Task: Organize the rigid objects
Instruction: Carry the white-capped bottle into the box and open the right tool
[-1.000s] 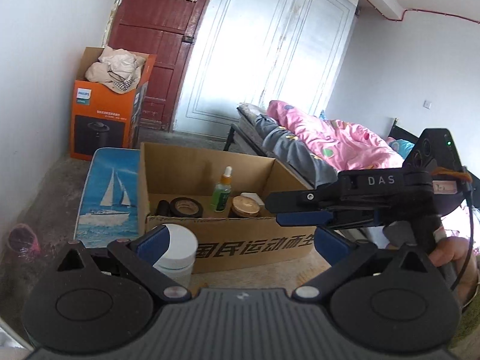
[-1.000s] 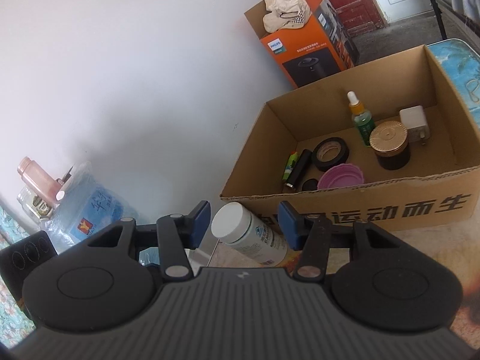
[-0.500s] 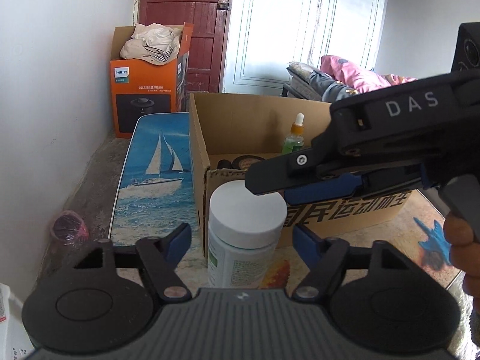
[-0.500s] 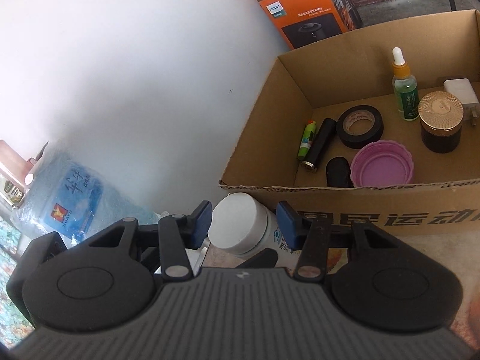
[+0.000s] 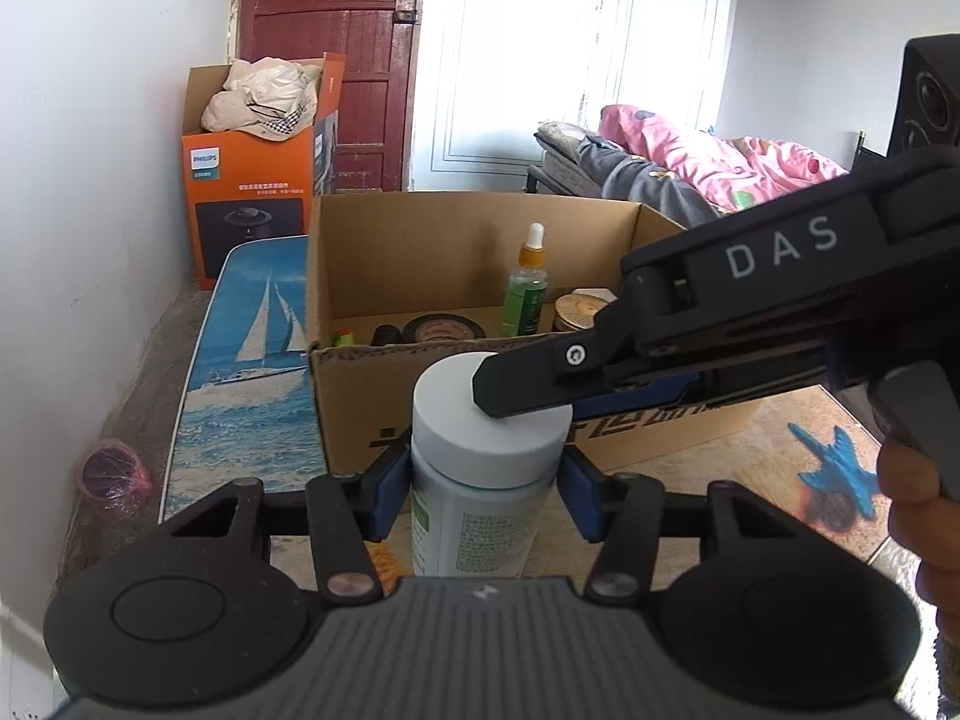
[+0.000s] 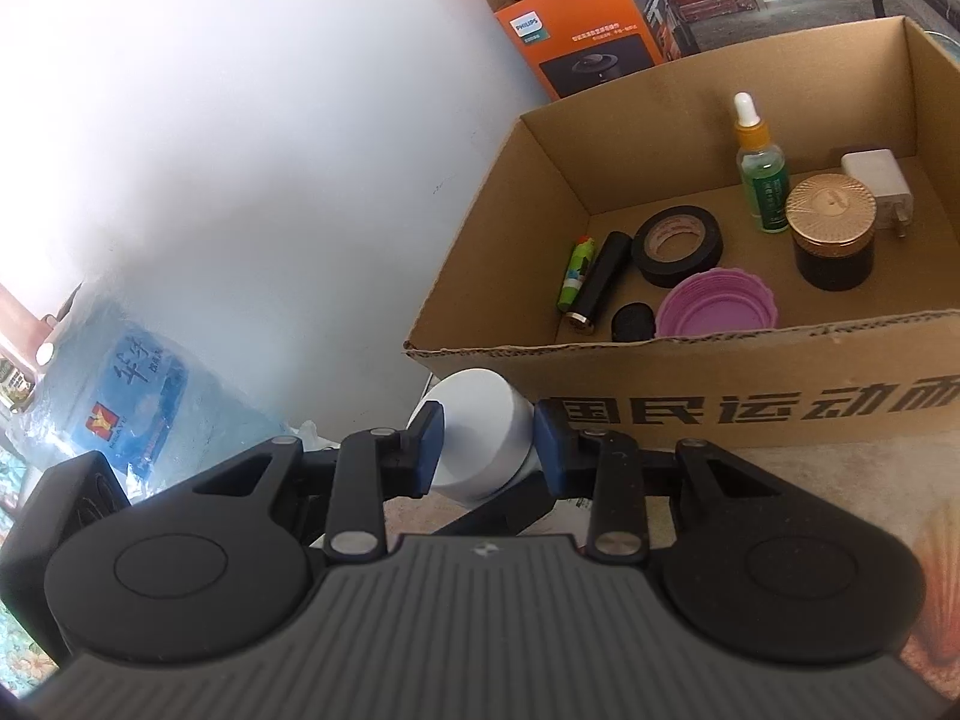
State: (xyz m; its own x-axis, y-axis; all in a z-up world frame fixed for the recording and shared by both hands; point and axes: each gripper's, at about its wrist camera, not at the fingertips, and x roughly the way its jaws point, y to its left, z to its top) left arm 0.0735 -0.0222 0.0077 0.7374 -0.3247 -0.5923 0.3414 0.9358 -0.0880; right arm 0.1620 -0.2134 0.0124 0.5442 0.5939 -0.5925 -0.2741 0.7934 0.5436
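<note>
A white pill bottle (image 5: pixel 480 480) with a white cap stands upright on the table in front of the cardboard box (image 5: pixel 360 396). My left gripper (image 5: pixel 483 495) is shut on the bottle's body, blue pads against both sides. My right gripper (image 6: pixel 487 447) comes in from the right and is shut on the bottle's cap (image 6: pixel 480 432); its fingers (image 5: pixel 540 378) show across the cap in the left wrist view. The box (image 6: pixel 690 360) holds a green dropper bottle (image 6: pixel 761 180), a black tape roll (image 6: pixel 678 246), a purple lid (image 6: pixel 717 303), a gold-lidded jar (image 6: pixel 831 234) and a white charger (image 6: pixel 879 180).
An orange Philips box (image 5: pixel 252 204) with cloth in it stands by the red door. A sailboat-print board (image 5: pixel 252 360) lies left of the cardboard box. A white wall is on the left, a bed with pink bedding (image 5: pixel 708 162) at the back right, a blue water jug (image 6: pixel 126 384) behind.
My left gripper has moved in around the bottle and shut on its body. My right gripper has lowered onto the cap and closed on it.
</note>
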